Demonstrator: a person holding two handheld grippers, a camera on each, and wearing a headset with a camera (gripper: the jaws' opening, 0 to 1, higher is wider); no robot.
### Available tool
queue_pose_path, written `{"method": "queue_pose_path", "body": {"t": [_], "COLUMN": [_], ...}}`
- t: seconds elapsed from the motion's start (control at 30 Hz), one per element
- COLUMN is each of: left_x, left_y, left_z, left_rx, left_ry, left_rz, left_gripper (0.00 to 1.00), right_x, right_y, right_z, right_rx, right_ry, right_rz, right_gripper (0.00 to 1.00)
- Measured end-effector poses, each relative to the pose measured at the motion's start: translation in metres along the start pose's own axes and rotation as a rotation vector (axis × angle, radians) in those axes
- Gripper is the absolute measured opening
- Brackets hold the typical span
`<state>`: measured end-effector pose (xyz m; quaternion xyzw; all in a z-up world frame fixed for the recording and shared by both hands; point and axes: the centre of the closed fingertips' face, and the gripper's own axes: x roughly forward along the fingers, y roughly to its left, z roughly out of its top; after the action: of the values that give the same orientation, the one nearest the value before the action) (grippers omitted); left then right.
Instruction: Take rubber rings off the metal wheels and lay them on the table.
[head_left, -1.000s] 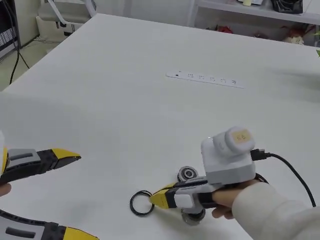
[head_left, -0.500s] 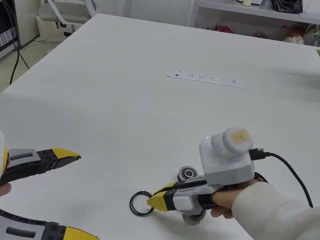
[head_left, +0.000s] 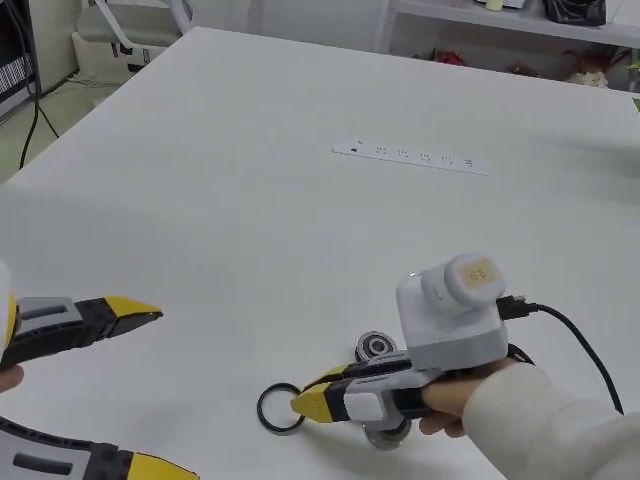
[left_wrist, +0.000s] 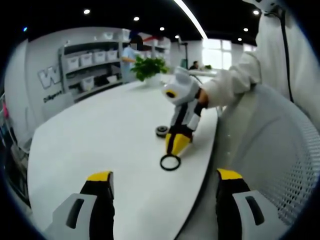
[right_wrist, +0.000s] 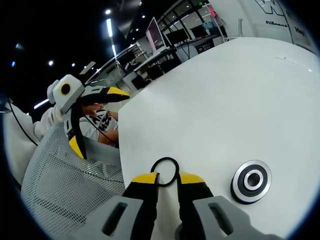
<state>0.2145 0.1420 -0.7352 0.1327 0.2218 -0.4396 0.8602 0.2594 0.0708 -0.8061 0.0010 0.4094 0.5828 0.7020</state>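
White table (head_left: 250, 200) | right hand-held gripper (head_left: 300, 403) pinching rubber ring (head_left: 260, 409); edged slightly left

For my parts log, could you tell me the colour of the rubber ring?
The ring is black, clearest in the left gripper view.

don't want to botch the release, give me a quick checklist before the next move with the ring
1. Rubber ring off the metal wheel: ok, they lie apart.
2. Ring flat on the table: ok, though near the edge.
3. Right gripper hold on the ring: cannot tell; its jaws are close together at the ring's rim.
4. Left gripper free: ok, jaws wide open, holding nothing.
5. Second wheel ready to reach: cannot tell, mostly hidden under the right gripper.
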Motion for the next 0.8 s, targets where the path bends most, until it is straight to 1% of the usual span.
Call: {"method": "queue_pose_path", "body": {"t": [0.27, 0.33, 0.43, 0.73, 0.8], "left_x": [-0.0006, -0.0010, -0.0016, -0.0013, -0.0014], "left_y": [-0.0011, -0.0009, -0.0006, -0.0017, -0.0017], "left_z": [-0.0009, -0.0007, -0.0007, -0.0011, -0.0006], "left_rx": [0.001, 0.001, 0.001, 0.007, 0.006], "left_ry": [0.003, 0.002, 0.001, 0.008, 0.006], "left_rz": [0.000, 0.002, 0.003, 0.001, 0.001], "left_gripper": [0.85, 0.84, 0.85, 0.85, 0.85], "right_x": [0.0012, 0.0008, -0.0007, -0.0010, -0.0018], "right_y": [0.0030, 0.0011, 0.0003, -0.0003, -0.0021], "right_z": [-0.0004, 0.0002, 0.0014, -0.0003, 0.0009], "right_rx": [0.000, -0.009, 0.004, -0.015, -0.019], "right_ry": [0.002, 0.000, -0.006, 0.004, -0.001], "right_rz": [0.009, -0.002, -0.001, -0.006, -0.013], "right_gripper": [0.11, 0.11, 0.11, 0.11, 0.11]}}
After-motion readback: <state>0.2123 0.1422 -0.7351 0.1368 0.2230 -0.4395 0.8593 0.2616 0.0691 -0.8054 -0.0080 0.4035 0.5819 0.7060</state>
